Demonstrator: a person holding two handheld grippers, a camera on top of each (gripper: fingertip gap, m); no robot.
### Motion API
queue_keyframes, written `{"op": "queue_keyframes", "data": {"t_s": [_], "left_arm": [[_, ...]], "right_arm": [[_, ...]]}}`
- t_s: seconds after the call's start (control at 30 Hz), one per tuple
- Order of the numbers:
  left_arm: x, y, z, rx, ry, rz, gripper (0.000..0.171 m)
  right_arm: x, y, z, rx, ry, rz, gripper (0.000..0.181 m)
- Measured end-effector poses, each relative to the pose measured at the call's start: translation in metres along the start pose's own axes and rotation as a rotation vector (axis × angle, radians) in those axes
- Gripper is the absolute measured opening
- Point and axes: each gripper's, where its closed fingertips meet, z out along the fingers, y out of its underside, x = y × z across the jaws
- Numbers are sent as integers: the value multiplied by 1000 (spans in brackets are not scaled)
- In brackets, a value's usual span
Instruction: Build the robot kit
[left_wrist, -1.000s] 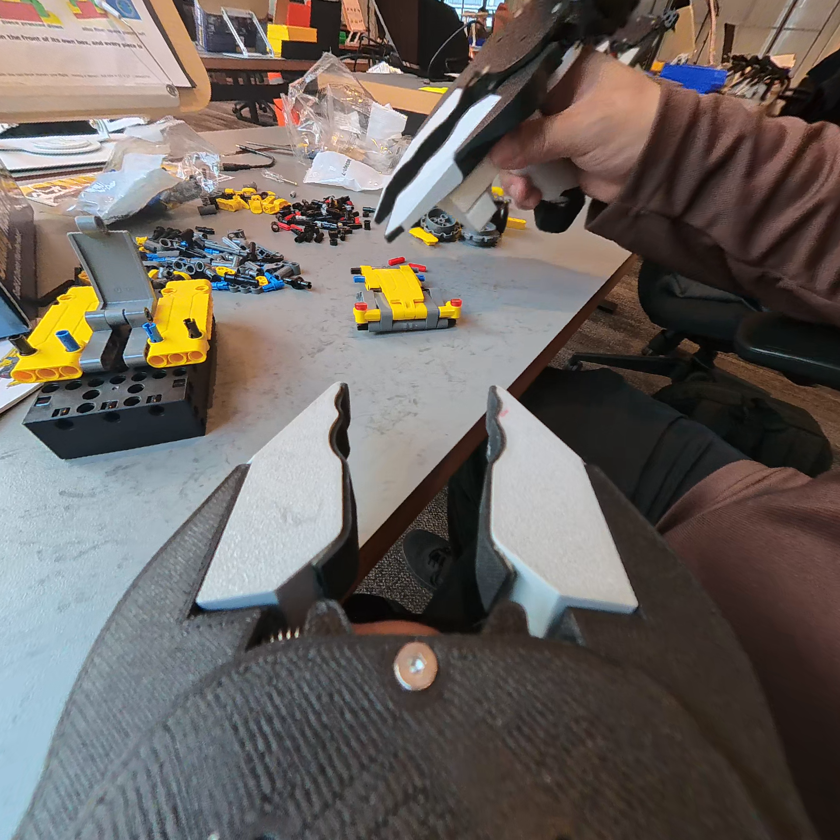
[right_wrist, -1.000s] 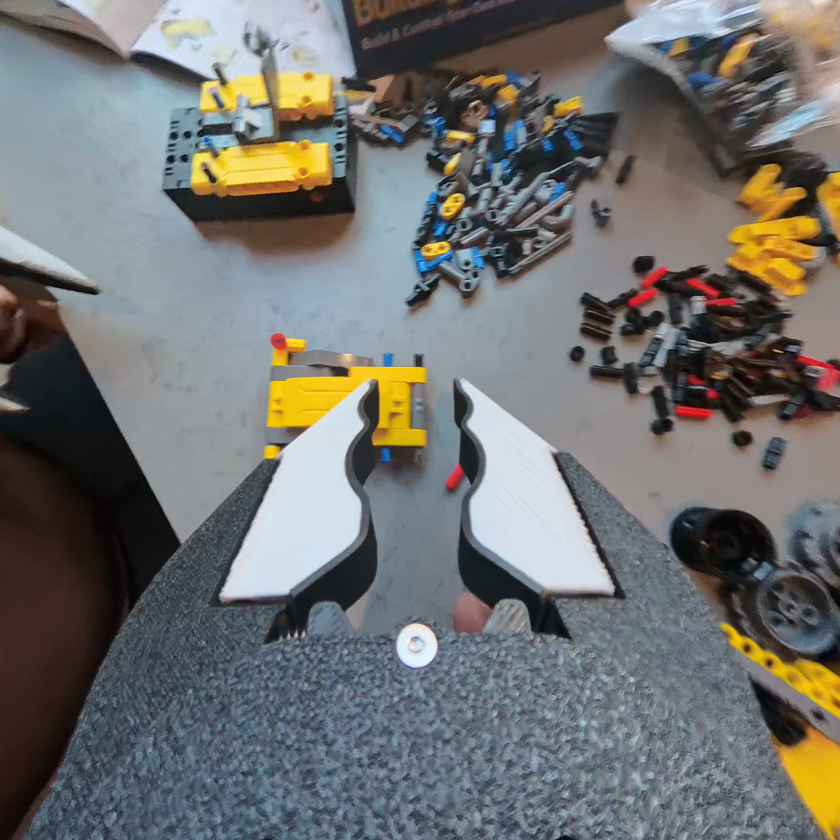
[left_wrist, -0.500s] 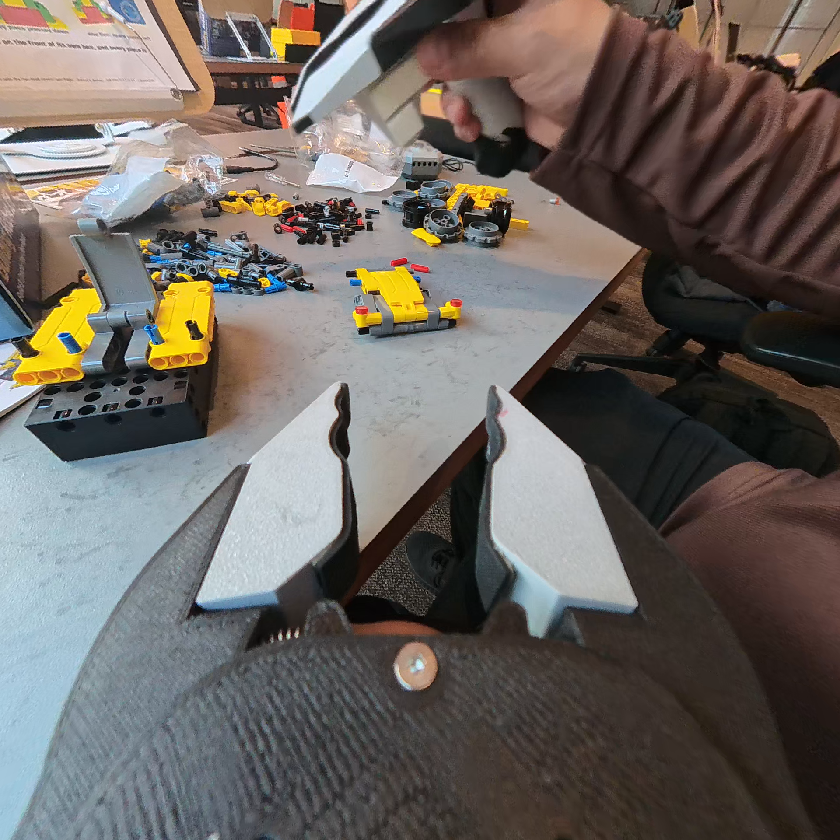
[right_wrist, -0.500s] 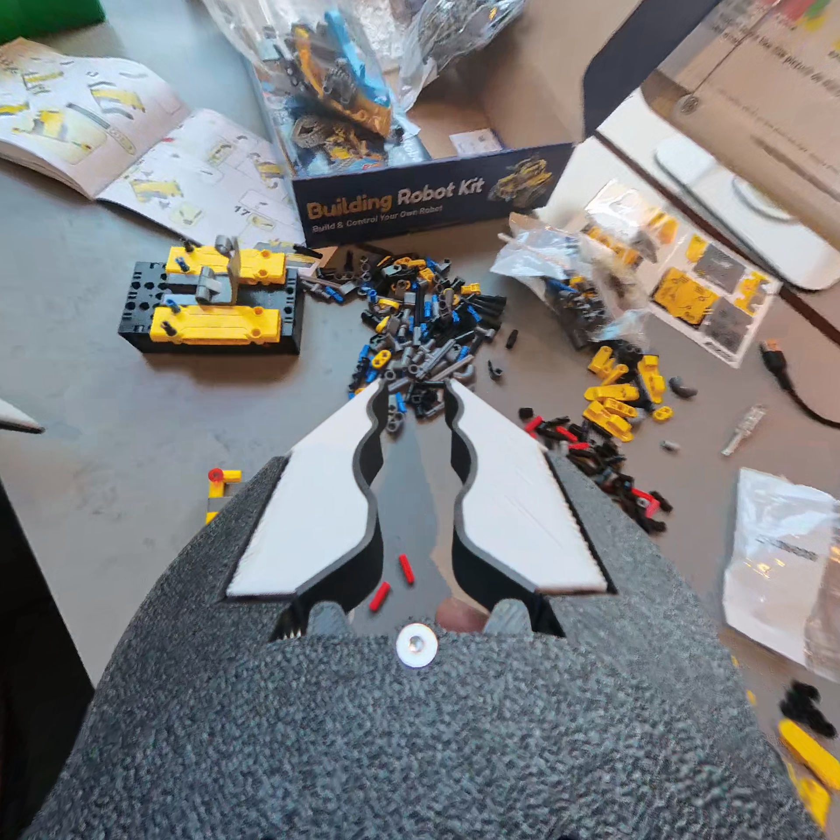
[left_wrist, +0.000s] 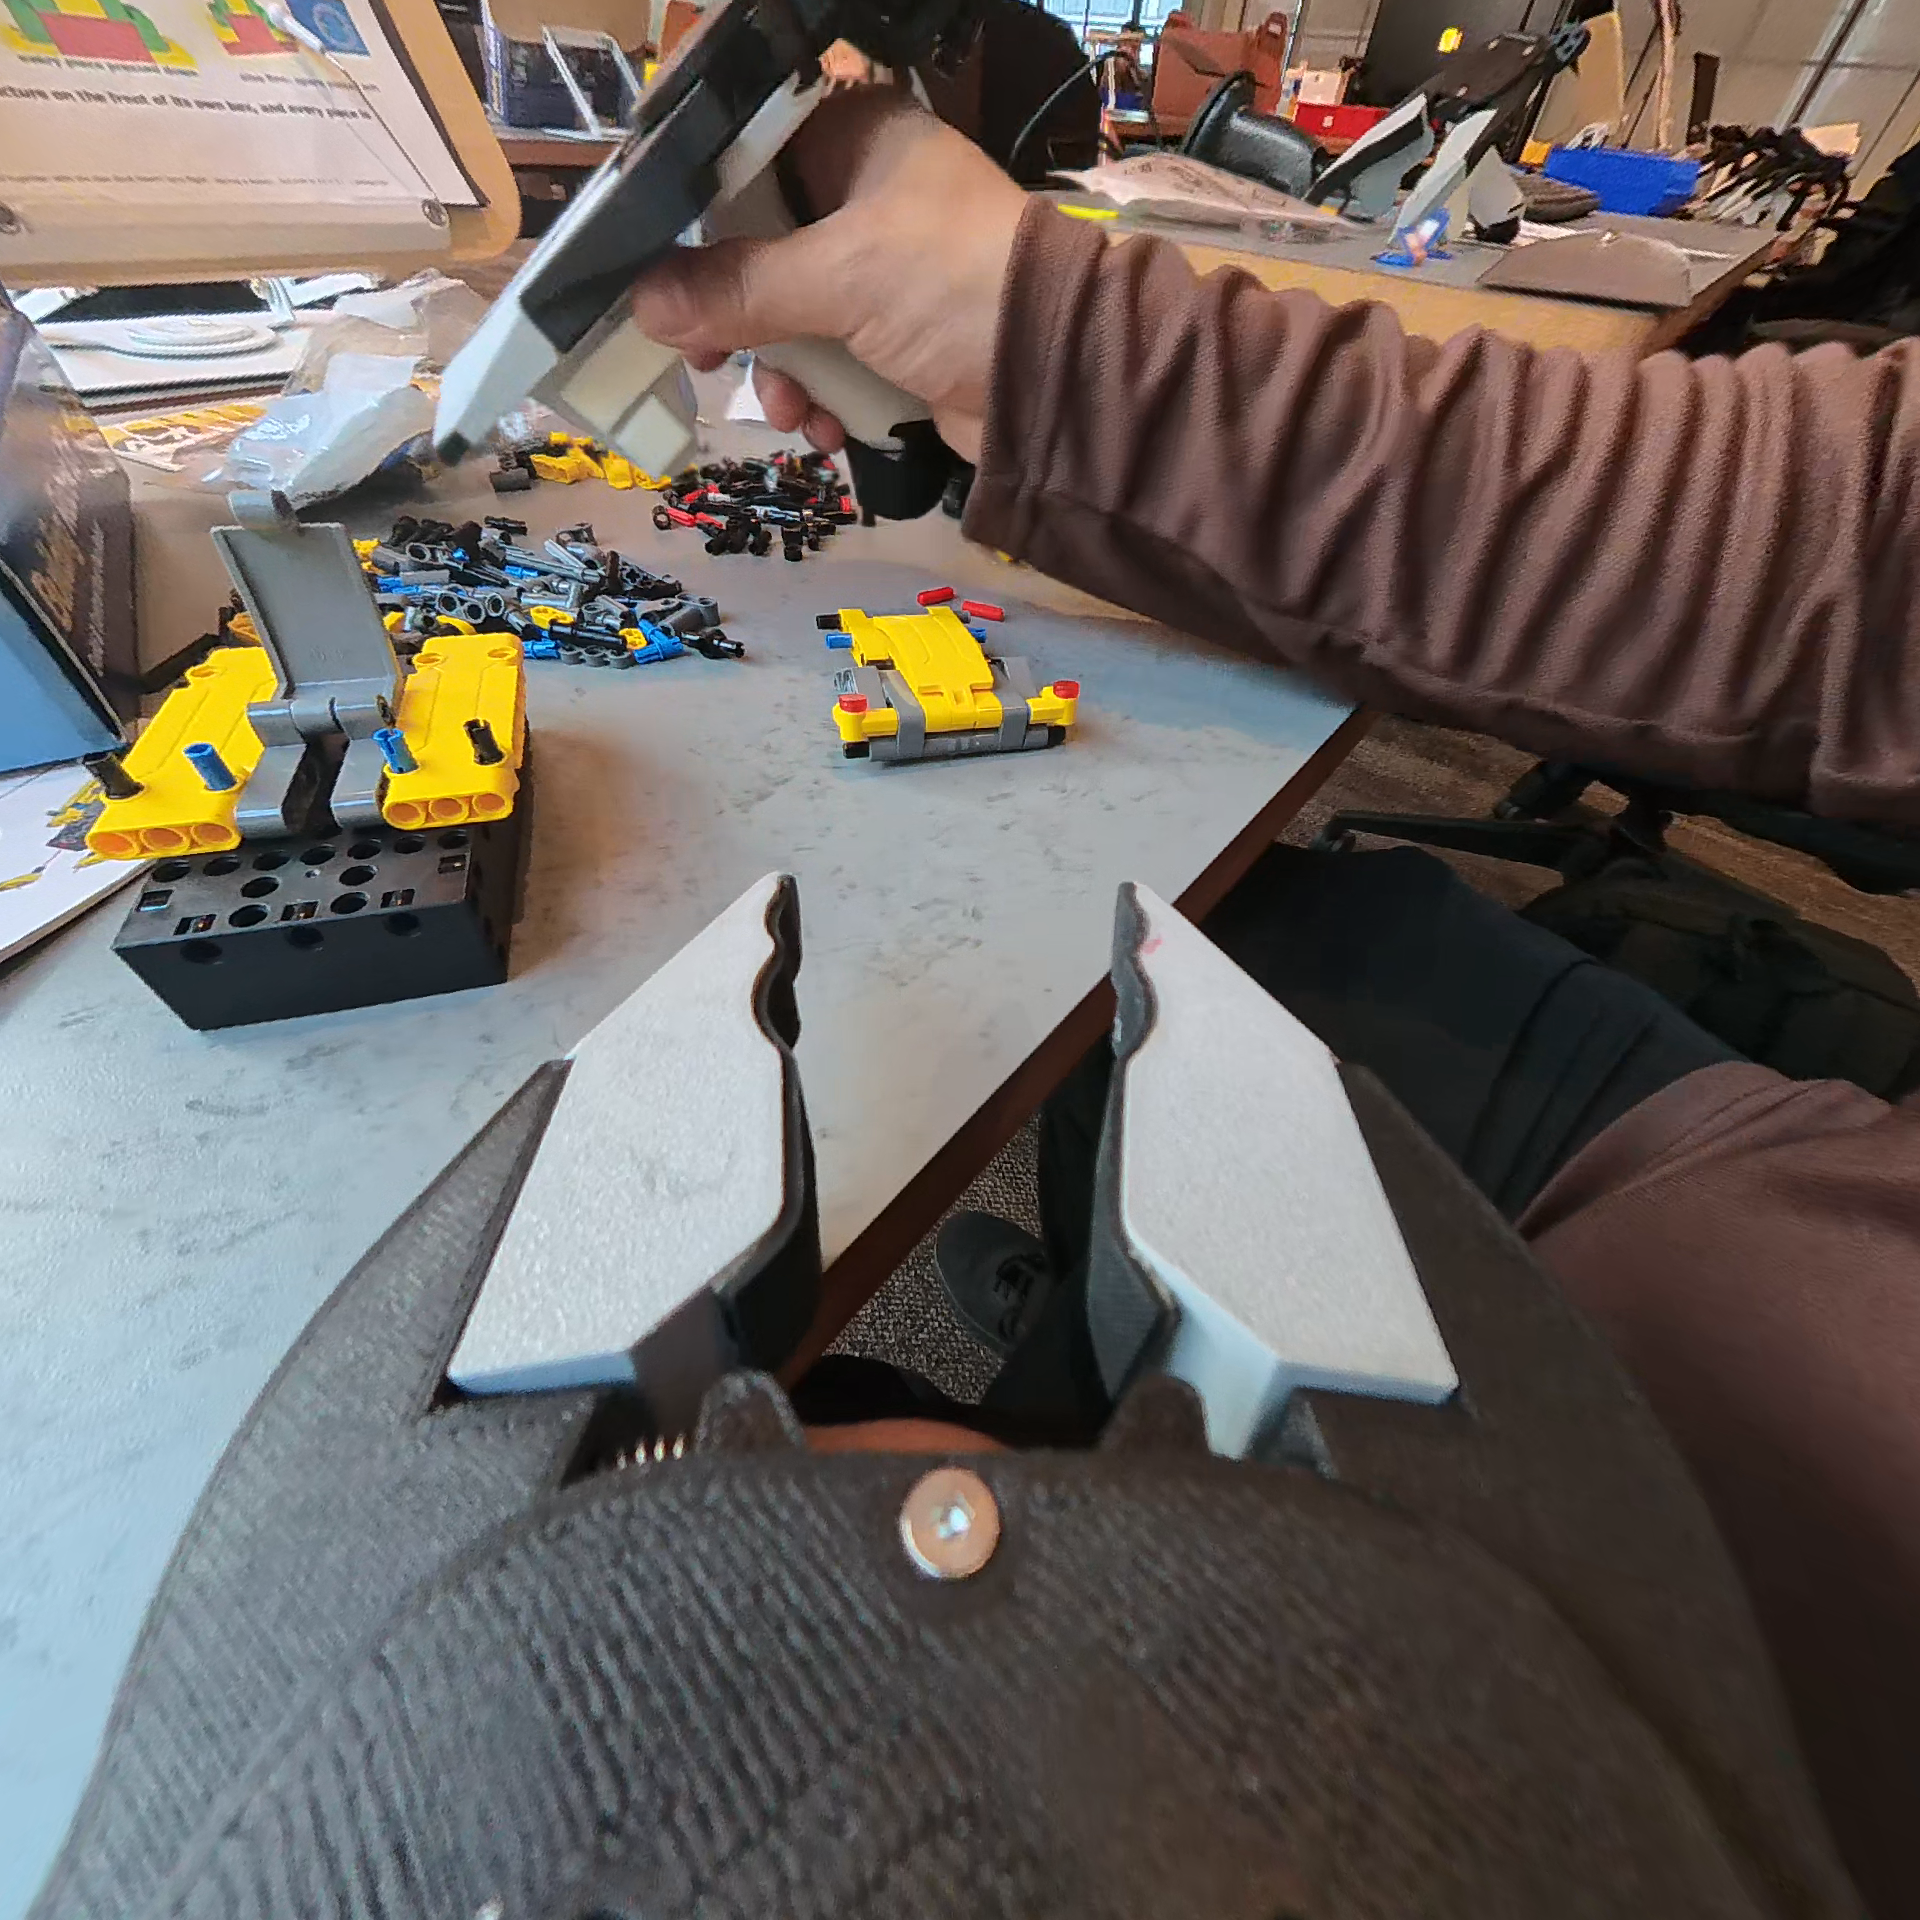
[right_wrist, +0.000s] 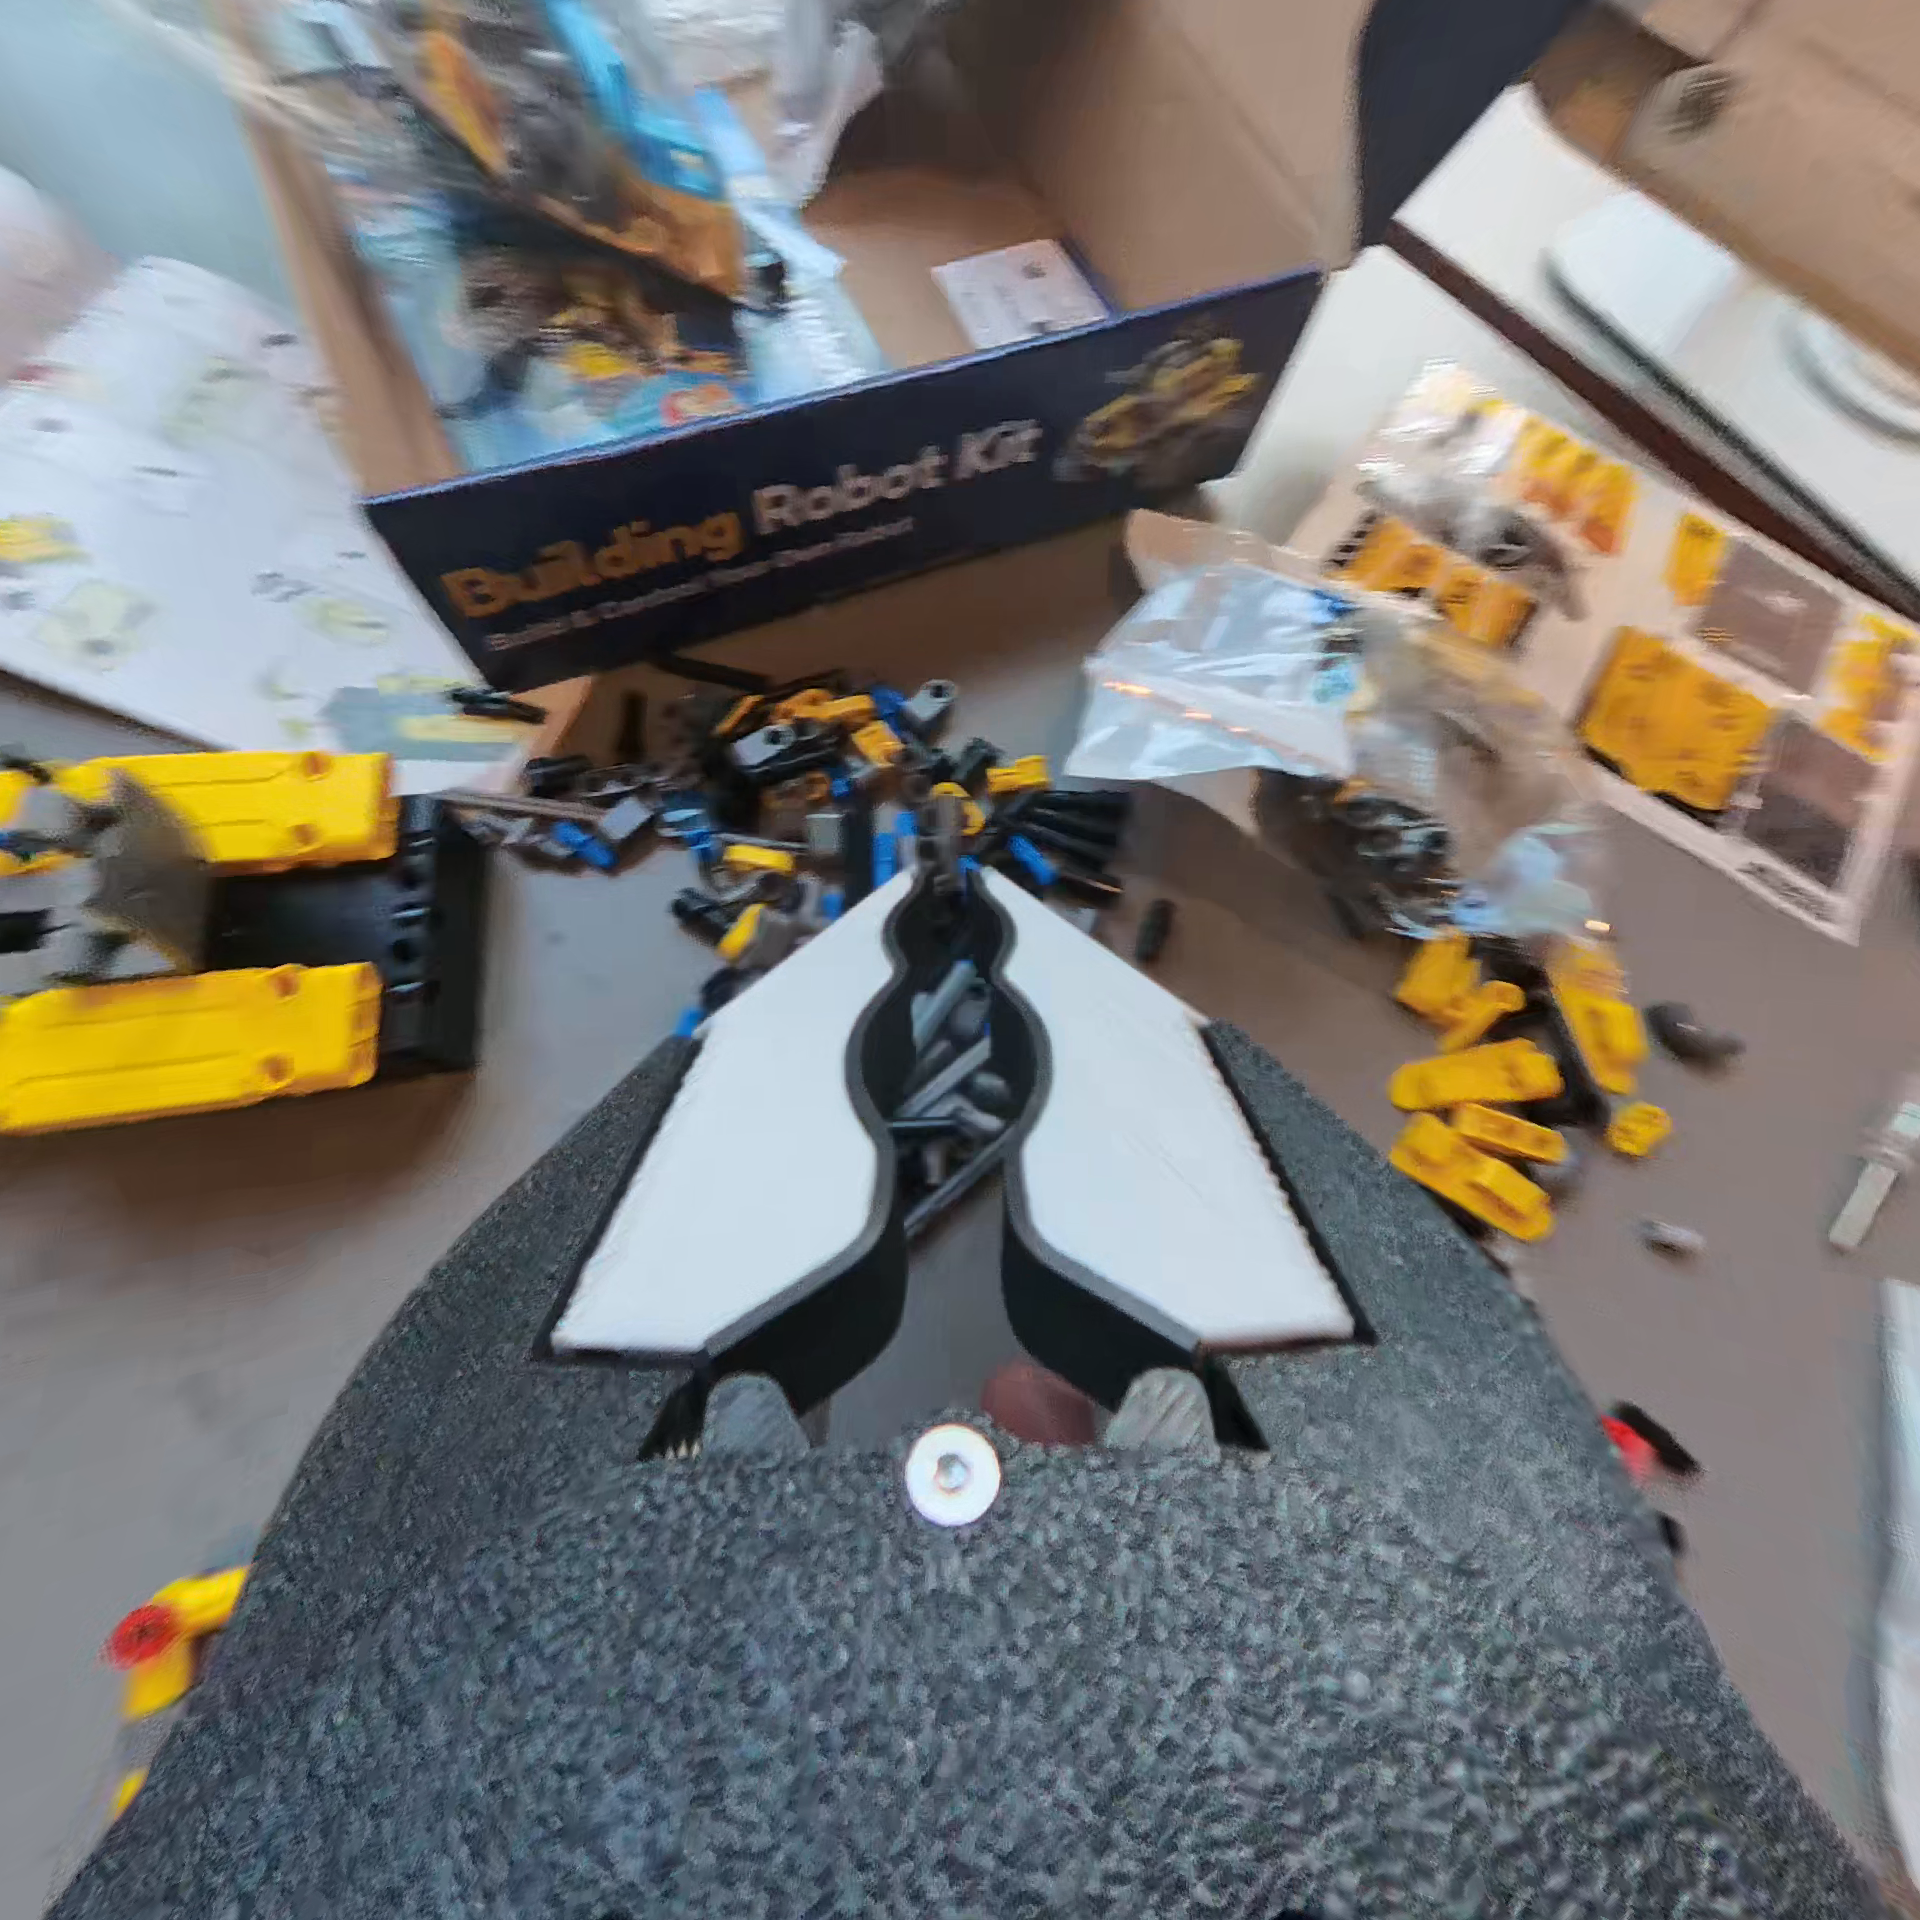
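Large orange and pale lettering runs along the side of the dark blue box (right_wrist: 831, 499) at the far edge of the surface. A white printed poster (left_wrist: 208, 94) far left bears small lines of print. The open booklet (right_wrist: 187, 499) shows diagrams, too blurred to read.

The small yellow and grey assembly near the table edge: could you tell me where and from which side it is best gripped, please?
Probably from above, across the long sides of the small yellow and grey assembly: it lies flat, with open table around it.
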Motion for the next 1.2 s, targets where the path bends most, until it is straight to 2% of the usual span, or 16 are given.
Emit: {"op": "queue_keyframes", "data": {"t_s": [0.1,0.2,0.23,0.33,0.4,0.5,0.6,0.7,0.77,0.8,0.83,0.9,0.93,1.03,1.1,1.2], "left_arm": [[-3,-1,-1,7,0,-15,58],[-4,-2,-1,14,-5,-18,57],[-5,-1,-1,15,-9,-14,57],[-6,-1,-1,11,-19,-6,58],[-10,-1,-2,7,-34,-10,59],[-21,-10,-4,25,-80,-17,58],[-37,-30,-3,47,-138,-2,57],[-62,-64,1,94,-221,102,53],[-82,-82,10,94,-280,180,53],[-82,-91,17,100,-250,189,57],[-62,-98,28,112,-114,185,63],[12,-94,39,88,324,241,60],[27,-90,49,92,382,264,51],[26,-78,97,29,249,429,53],[27,-82,121,16,250,500,54],[15,-101,151,-3,244,480,53]], "right_arm": [[35,-2,0,-7,176,1,11],[-7,-12,15,20,-100,-12,18],[-7,-12,18,15,-95,-13,14],[29,-2,13,-29,141,-54,10],[15,-3,7,-33,22,-87,8],[58,-11,-19,-16,221,-77,12],[45,-36,-45,66,60,-49,12],[94,-53,-87,141,348,-95,4],[94,-52,-95,154,288,-88,0],[92,-47,-93,124,231,-72,0],[101,-42,-94,105,253,-56,0],[119,-36,-102,117,332,-50,0],[120,-31,-105,102,313,-46,0],[124,0,-99,-28,240,-1,1],[137,24,-98,-118,260,31,4],[161,31,-111,-93,327,120,23]]}}
